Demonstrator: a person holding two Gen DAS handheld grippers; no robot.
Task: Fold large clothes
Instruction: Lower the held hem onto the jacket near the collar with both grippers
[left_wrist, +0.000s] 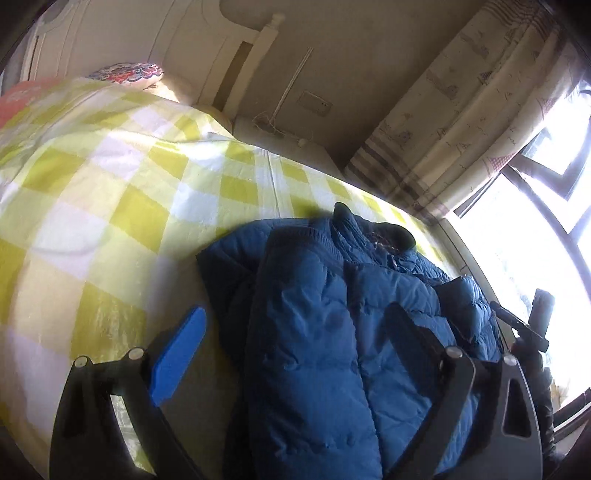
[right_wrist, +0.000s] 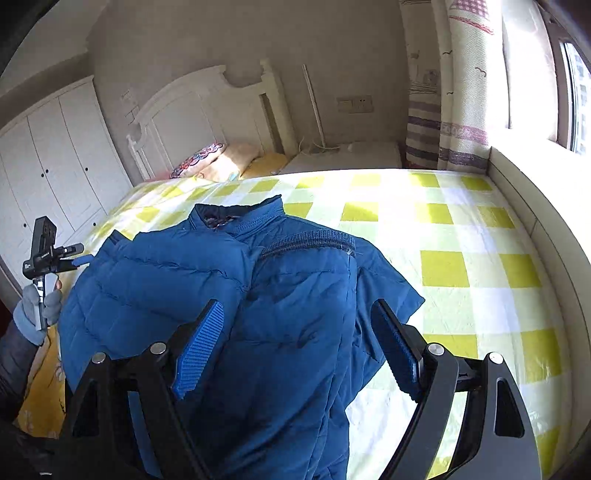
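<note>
A blue puffer jacket (left_wrist: 325, 317) lies on the yellow-and-white checked bed (left_wrist: 110, 192), its sleeves folded in over the body and its collar toward the headboard. My left gripper (left_wrist: 295, 325) is open, its jaws wide apart just above the jacket's near part. In the right wrist view the jacket (right_wrist: 273, 317) lies under my right gripper (right_wrist: 295, 332), which is open with its blue pads on either side of the jacket's middle. My left gripper also shows in the right wrist view (right_wrist: 79, 258), held by a gloved hand at the jacket's left edge.
A white headboard (right_wrist: 207, 107) and pillows (right_wrist: 207, 160) are at the far end of the bed. A white wardrobe (right_wrist: 48, 162) stands on the left. A curtain (right_wrist: 461, 92) and a bright window (left_wrist: 535, 229) are on the right, with a low ledge (right_wrist: 535, 199) along the bed.
</note>
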